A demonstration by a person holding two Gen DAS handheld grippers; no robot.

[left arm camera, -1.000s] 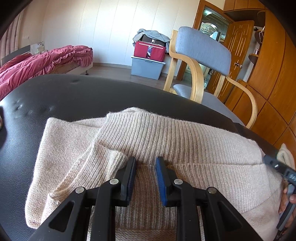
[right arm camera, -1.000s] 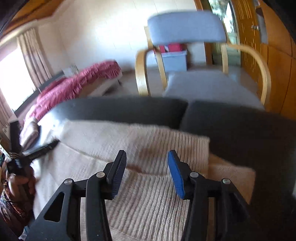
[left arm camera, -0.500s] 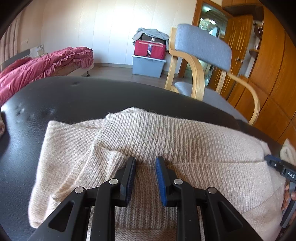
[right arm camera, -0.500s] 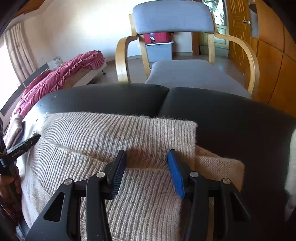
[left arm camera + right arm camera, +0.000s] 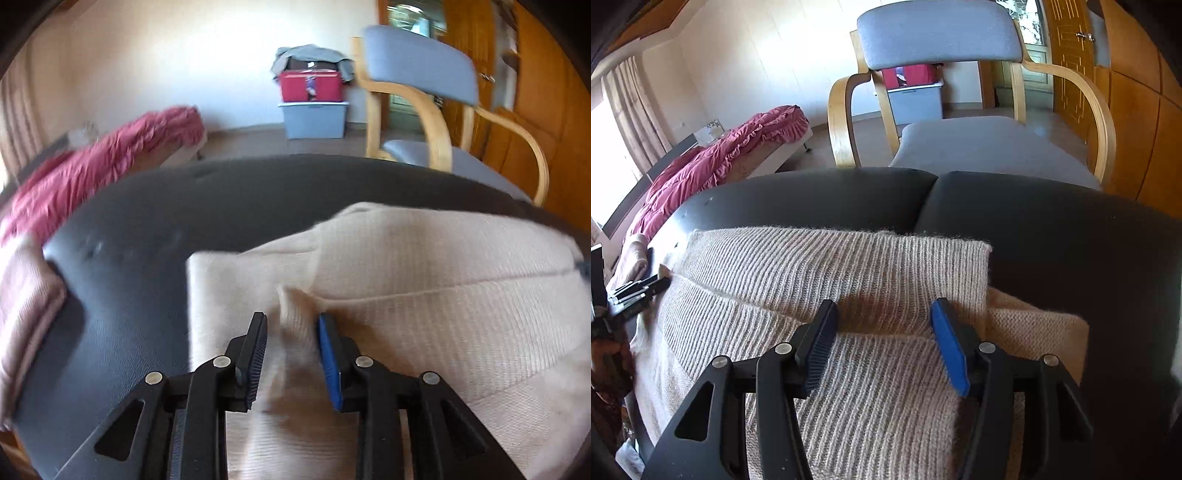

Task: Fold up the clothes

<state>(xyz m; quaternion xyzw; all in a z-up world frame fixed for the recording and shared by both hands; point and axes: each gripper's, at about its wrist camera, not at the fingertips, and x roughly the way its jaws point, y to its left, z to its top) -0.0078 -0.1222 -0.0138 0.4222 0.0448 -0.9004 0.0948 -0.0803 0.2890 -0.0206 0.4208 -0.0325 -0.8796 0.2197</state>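
Sweater (image 5: 820,280) released: both hand-held grippers, left (image 5: 291,354) and right (image 5: 884,341), just spread apart.

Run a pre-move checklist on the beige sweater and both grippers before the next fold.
1. Left gripper free of cloth: ok, fingers just opened, knit between them unpinched.
2. Right gripper free: ok, fingers just widened.
3. Sweater fully on the black cushion: ok.
4. Folded top layer flat: ok.
5. Left edge tidy: not ok, a raised ridge.
6. Sleeves tucked: cannot tell.
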